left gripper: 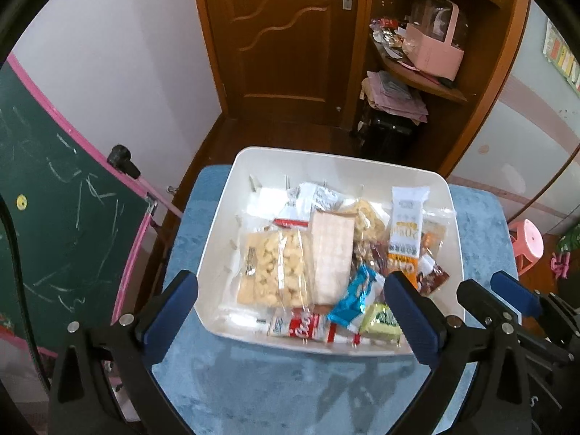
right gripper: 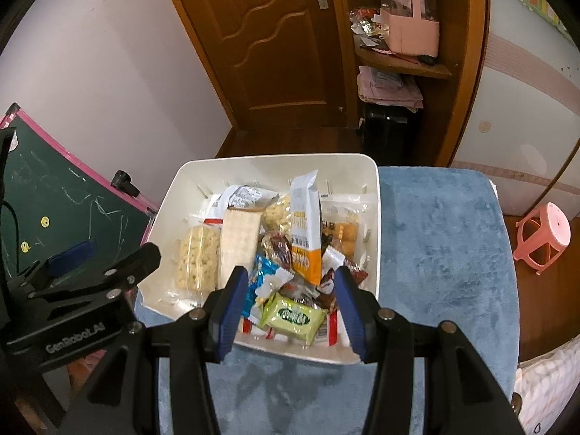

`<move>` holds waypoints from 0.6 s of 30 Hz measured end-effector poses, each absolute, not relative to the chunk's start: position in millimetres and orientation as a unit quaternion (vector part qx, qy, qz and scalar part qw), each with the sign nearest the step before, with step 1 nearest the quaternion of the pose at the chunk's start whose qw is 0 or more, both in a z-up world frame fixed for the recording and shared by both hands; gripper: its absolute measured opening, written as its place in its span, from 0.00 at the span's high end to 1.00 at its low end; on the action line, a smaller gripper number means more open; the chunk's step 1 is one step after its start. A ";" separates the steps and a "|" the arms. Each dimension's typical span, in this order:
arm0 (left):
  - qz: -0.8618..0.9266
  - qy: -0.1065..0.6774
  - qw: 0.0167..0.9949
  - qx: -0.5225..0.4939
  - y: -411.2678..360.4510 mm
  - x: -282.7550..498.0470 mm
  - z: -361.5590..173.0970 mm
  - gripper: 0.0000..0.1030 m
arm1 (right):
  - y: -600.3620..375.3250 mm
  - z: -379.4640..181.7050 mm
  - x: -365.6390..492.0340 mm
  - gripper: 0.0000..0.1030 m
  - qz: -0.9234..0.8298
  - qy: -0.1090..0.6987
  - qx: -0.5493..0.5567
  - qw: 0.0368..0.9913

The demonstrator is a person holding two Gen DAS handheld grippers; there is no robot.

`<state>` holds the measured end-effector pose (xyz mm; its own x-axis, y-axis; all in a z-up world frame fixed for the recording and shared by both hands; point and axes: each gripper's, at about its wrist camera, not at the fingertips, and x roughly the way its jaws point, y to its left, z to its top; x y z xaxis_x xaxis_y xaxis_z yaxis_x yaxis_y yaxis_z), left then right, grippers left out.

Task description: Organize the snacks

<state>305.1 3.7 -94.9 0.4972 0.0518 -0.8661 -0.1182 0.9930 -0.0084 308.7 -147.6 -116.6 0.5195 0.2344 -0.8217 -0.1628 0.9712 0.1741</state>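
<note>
A white rectangular plastic bin (left gripper: 457, 232) sits on a desk covered with a blue plush cloth (left gripper: 297, 391), and it is heaped with wrapped snacks. Along its left side lies a clear bag of pale puffed pieces (left gripper: 273, 272), with a flat beige wafer pack (left gripper: 331, 253) just beside it. A tall white and orange packet (left gripper: 406, 232) leans toward the right wall. Near the front wall lie a blue and white wrapper (left gripper: 357, 299), a small green packet (left gripper: 380, 322) and a red and white wrapper (left gripper: 308, 328).

The left gripper (left gripper: 291, 317) hangs above the front of the bin with its blue-padded fingers (left gripper: 170, 311) wide apart. Nothing lies between them, and neither pad touches a snack or the bin as far as the view shows.

The right gripper (right gripper: 290, 311) is also over the front edge of the bin. Its fingers (right gripper: 228, 315) stand part-way apart, framing the small green packet (right gripper: 293, 317) and the wrappers around it. The pads show clear gaps to that packet on both sides, so it holds nothing.

From the right wrist view the left gripper's black body appears off to the left of the bin. Behind the desk stand a brown wooden door (right gripper: 275, 36), a green chalkboard with a pink frame (right gripper: 54, 195) and a pink plastic stool (right gripper: 543, 235) on the floor.
</note>
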 end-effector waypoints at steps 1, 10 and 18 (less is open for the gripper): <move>0.047 0.501 0.864 -0.037 3.6 299.8 -95.6 0.01 | -148.6 -118.1 304.8 0.51 0.112 0.477 0.037 0.871; 0.016 0.524 0.851 -0.030 -10.6 229.6 -115.2 0.01 | -161.4 -142.8 253.1 0.51 0.082 0.502 0.036 0.860; -0.023 0.529 0.848 0.007 -14.4 139.7 -107.5 0.01 | -167.9 -153.1 166.0 0.51 0.054 0.525 0.030 0.849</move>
<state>139.7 -14.4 -107.5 0.4390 -0.0323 -0.8979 0.0468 0.9988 -0.0131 166.0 -167.9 -153.1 0.4433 0.1241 -0.8877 -0.0605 0.9923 0.1085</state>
